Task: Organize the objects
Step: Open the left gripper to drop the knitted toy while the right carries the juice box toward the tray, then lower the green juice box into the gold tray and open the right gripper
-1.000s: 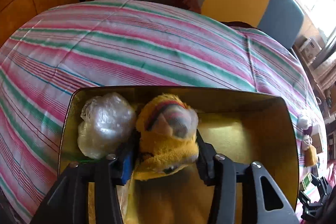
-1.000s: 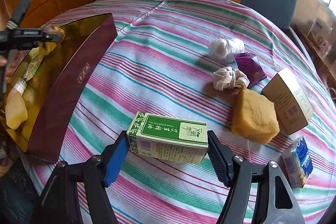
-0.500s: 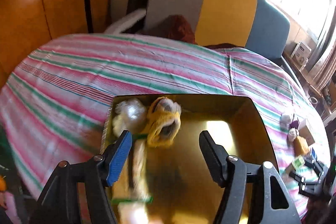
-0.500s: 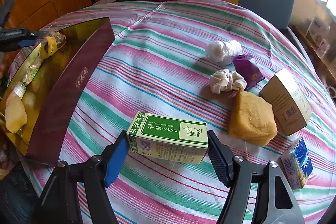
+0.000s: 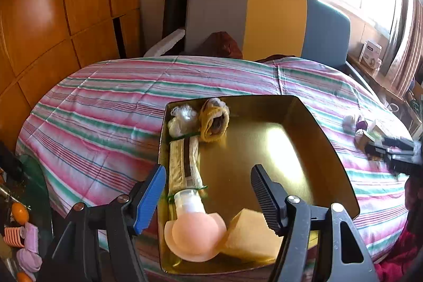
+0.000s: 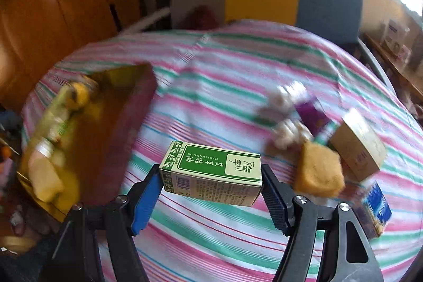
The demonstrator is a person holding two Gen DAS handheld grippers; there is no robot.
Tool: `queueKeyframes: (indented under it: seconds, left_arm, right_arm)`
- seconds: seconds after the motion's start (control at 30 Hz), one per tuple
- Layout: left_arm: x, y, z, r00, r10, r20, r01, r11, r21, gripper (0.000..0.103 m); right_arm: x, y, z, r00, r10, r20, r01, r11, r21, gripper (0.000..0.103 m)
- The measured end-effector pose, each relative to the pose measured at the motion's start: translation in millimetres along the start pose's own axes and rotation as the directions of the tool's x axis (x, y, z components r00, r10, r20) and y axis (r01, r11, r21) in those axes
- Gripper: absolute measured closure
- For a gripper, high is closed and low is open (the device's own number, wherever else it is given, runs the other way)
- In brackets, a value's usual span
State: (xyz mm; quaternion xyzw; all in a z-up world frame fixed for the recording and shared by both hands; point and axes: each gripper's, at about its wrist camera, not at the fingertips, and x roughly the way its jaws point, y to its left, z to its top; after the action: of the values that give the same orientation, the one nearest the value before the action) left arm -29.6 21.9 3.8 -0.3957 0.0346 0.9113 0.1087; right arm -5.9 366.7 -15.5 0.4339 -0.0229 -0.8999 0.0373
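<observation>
My left gripper hangs open and empty above the near half of the gold-lined box. Along the box's left wall lie a plastic-wrapped ball, a yellow plush toy, a long cream roll, a pink cup-shaped piece and a yellow sponge. My right gripper is shut on a green and white carton, held lengthwise above the striped cloth. The same box, with its maroon wall, sits to the left in the blurred right wrist view.
To the right on the cloth lie a yellow sponge, a tan box, a purple packet, white cloth knots and a blue carton. A grey, yellow and blue chair stands behind the table. Wooden panels line the left.
My left gripper has let go of the yellow plush toy, opened, and drawn back and up from the box. My right gripper has lifted the green carton off the cloth.
</observation>
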Motion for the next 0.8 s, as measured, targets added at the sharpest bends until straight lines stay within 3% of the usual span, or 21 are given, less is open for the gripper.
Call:
queueKeyframes:
  seconds: [0.2,0.4,0.57,0.8]
  left_arm:
    - [-2,9,-10,1.000,-0.022,-0.014,0.022,0.999,-0.029,0.035]
    - [4,20,-19,0.999,-0.026,-0.040,0.024,0.998,-0.052,0.035]
    - [8,34,-25,0.998,-0.021,-0.052,0.016,0.997,-0.081,0.035]
    - [15,58,-35,0.997,-0.013,-0.077,0.002,0.989,-0.151,0.034]
  right_arm:
    - [2,77,33,0.993,0.120,0.024,-0.117,0.988,-0.100,0.030]
    - [40,147,51,0.979,0.199,-0.053,-0.204,0.967,-0.149,0.030]
    - [83,192,62,0.965,0.216,-0.146,-0.237,0.961,-0.145,0.030]
    - [138,232,82,0.959,0.189,-0.211,-0.217,0.970,-0.114,0.029]
